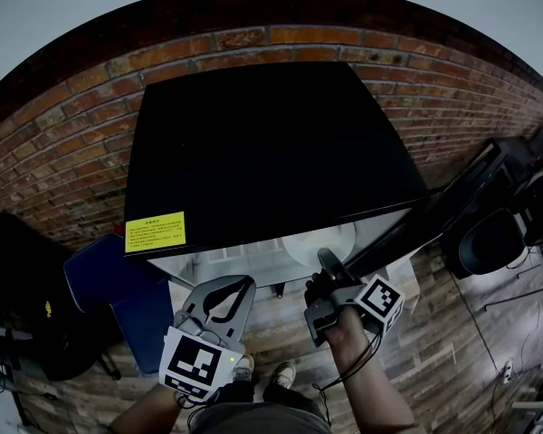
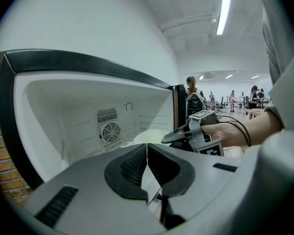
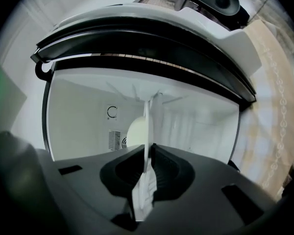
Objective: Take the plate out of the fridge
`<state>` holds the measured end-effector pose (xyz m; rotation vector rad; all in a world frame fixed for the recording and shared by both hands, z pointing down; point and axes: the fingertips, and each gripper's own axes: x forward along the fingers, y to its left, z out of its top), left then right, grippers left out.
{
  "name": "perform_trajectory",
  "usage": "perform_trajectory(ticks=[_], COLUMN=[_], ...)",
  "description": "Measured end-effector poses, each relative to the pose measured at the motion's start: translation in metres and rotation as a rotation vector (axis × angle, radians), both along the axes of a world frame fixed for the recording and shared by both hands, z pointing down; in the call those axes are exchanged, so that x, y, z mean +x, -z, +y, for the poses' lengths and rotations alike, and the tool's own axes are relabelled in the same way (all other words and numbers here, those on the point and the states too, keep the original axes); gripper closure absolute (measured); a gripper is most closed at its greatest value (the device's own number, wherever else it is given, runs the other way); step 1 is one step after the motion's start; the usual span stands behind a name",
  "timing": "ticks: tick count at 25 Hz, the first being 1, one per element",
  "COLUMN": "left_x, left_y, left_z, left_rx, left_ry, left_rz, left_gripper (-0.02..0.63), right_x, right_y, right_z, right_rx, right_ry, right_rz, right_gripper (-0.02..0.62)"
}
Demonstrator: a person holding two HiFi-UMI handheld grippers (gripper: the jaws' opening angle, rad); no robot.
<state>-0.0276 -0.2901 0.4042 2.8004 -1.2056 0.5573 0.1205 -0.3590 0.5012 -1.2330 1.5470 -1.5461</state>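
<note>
The white plate (image 1: 321, 240) lies on the floor of the open fridge (image 1: 262, 152), near its front edge. My right gripper (image 1: 326, 260) reaches in from the front and is shut on the plate's near rim. In the right gripper view the plate (image 3: 148, 126) runs edge-on between the pads, and the gripper (image 3: 149, 153) is rolled to one side. My left gripper (image 1: 249, 282) hangs just outside the fridge, left of the right one, shut with nothing in it (image 2: 147, 148). From the left gripper view the plate (image 2: 148, 136) and the right gripper (image 2: 196, 133) show inside the white cavity.
The fridge door (image 1: 452, 197) stands open to the right. A yellow label (image 1: 155, 231) sits on the black top's front left corner. A blue bin (image 1: 118, 287) is at the left, a black chair (image 1: 489, 238) at the right, a brick wall (image 1: 63, 143) behind. A fan grille (image 2: 111, 131) marks the back wall.
</note>
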Motion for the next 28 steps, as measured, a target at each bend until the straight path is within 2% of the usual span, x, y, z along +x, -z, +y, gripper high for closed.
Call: perform_trajectory(ticks=[17, 28], left_x=[-0.006, -0.013], left_y=[0.004, 0.017], left_z=[0.019, 0.03], left_rx=[0.014, 0.048], left_ry=[-0.004, -0.014], left_rz=[0.011, 0.033], left_gripper=[0.588, 0.588], right_x=[-0.001, 0.001], right_y=[0.007, 0.045], right_z=[0.025, 0.05], right_rx=[-0.03, 0.019], right_ry=[-0.032, -0.054], right_rz=[-0.074, -0.103], right_gripper=[0.554, 0.554])
